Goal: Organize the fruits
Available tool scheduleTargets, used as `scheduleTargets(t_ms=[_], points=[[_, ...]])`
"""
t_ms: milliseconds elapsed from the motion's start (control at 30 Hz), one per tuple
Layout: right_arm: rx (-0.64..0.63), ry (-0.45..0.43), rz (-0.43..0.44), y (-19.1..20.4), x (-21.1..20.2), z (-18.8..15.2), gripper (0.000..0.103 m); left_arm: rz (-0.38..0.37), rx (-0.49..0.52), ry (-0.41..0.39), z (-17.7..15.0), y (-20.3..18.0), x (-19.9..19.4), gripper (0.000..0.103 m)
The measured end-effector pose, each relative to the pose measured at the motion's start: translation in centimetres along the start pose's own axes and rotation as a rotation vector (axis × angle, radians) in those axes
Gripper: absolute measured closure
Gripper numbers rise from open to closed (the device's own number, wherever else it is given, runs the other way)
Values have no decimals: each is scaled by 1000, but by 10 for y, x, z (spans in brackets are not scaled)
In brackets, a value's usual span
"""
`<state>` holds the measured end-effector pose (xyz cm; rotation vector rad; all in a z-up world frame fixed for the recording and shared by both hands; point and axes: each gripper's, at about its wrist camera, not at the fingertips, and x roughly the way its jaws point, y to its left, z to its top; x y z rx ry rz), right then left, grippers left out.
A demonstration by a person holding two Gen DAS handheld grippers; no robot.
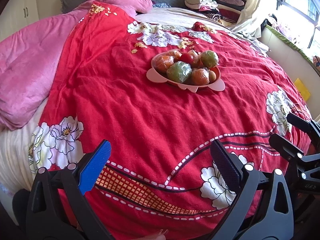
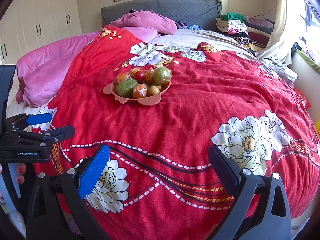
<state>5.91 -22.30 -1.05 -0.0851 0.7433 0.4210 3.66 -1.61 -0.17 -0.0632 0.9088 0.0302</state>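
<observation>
— Nearest?
— Hovering low over the red floral bedspread [image 1: 140, 120], both of them: left gripper [image 1: 160, 156] spreading wide, gripping nothing; right gripper [image 2: 159, 158] likewise gaping, holding nothing. Showing blue pads [image 2: 94, 172] on the inner faces. Sitting side by side, each peeking into the other's view at the edge.

— Farther out?
— Resting mid-bed, well apart from both grippers: pink plate [image 1: 217, 85], piled with fruits [image 1: 186, 66]. Lying in clear wrap, most of them: two green ones [image 2: 126, 87], several orange ones [image 1: 164, 63], one red one [image 2: 139, 75] near the middle. Sitting unwrapped at the plate's near edge, a small brown one [image 2: 153, 90].

— Beyond that?
— Bunching along the left side, a pink blanket [image 2: 46, 74]. Standing at the head, a grey headboard [image 2: 180, 10]. Stacking up at the far right corner, folded clothes [image 2: 234, 26].
</observation>
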Motion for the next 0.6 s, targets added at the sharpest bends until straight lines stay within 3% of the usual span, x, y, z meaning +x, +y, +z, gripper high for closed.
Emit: scheduleTargets(t_ms=[200,367,533,600], points=[[3,8,-4,1,4,1,5,-11,-12,6,2,2,3,10],[7,-3,-17,-7,10,4,5,-73,-54,-33,8,10,-3,10],[73,-35,-86,-49,16,18,5,14,-107,8,30,47,26,10],[100,-45,-166,-82,23,30,5,116,-140,14,49,73,46,10]])
